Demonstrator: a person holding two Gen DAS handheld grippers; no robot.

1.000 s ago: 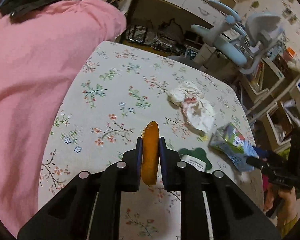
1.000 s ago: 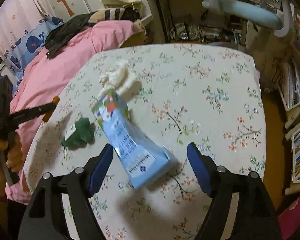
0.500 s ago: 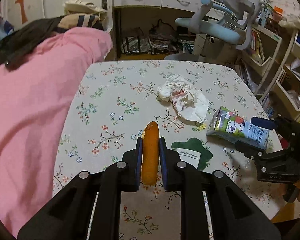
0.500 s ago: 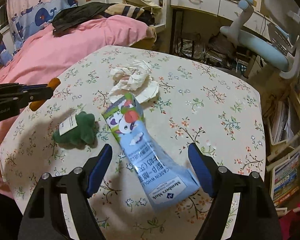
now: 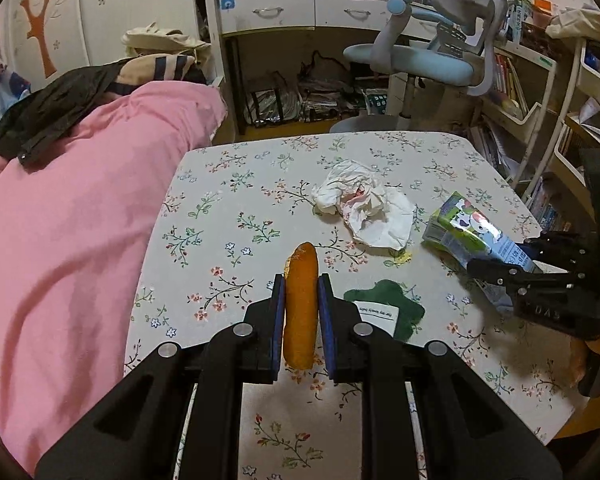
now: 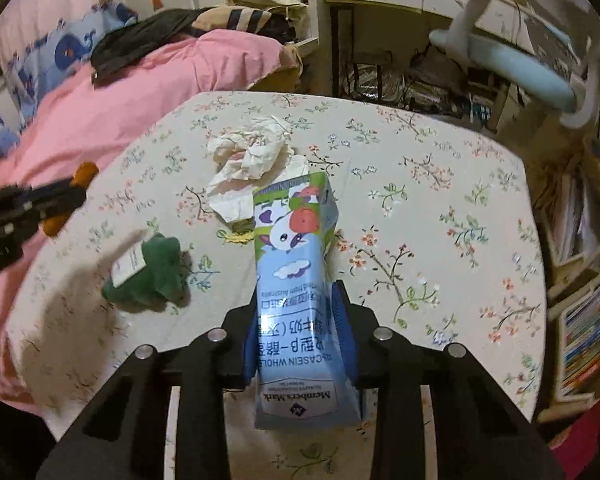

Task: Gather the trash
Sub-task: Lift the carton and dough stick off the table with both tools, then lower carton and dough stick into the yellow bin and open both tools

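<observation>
Blue pads of our right gripper [image 6: 296, 328], spread wide a moment earlier, were closing onto the milk carton [image 6: 292, 248] at table [image 6: 440, 184] centre, while our left gripper [image 5: 302, 308] at nine o'clock pinched an orange peel [image 5: 300, 300], leaving the crumpled tissue [image 6: 252, 156] at twelve o'clock uncollected.

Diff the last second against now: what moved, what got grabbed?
The right claw is closing on the milk carton, which lay loose between wide-open pads a second ago; the pads now press its sides. The left claw swung its view from the pink blanket toward the desk. Unchanged: its grip on the orange piece; crumpled tissue and green plush on the table.
</observation>
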